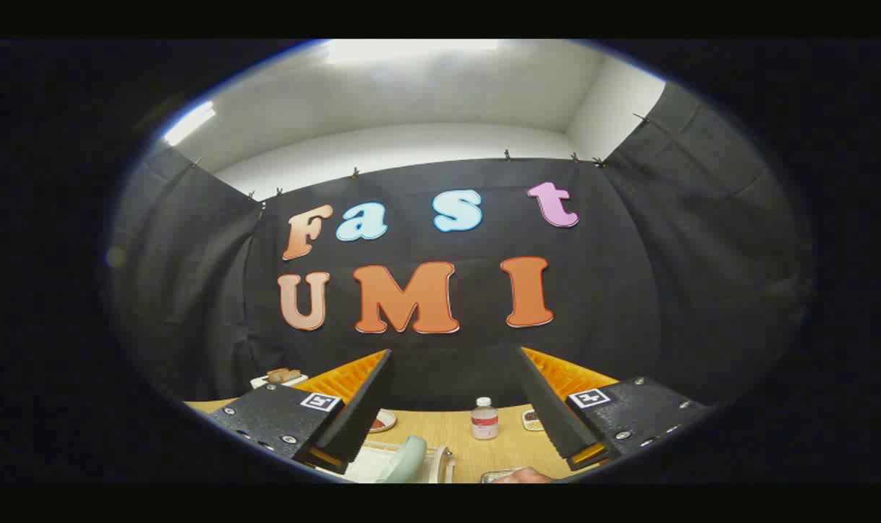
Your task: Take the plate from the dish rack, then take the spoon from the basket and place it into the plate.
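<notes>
While hand-held gripper (455, 396) gapes, plate (405, 459) stands on edge.

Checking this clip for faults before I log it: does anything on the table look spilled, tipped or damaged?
Nothing stands out. The small bottle stands upright on the wooden table, the pale plate sits in the white dish rack, and the hand-held gripper is open and empty above them.

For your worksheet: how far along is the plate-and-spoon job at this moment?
Nothing looks done yet. The gripper is open, raised, holding nothing. The pale green plate sits upright in the white dish rack below the fingers. Left: lift out the plate, then fetch the spoon and place it in.
</notes>
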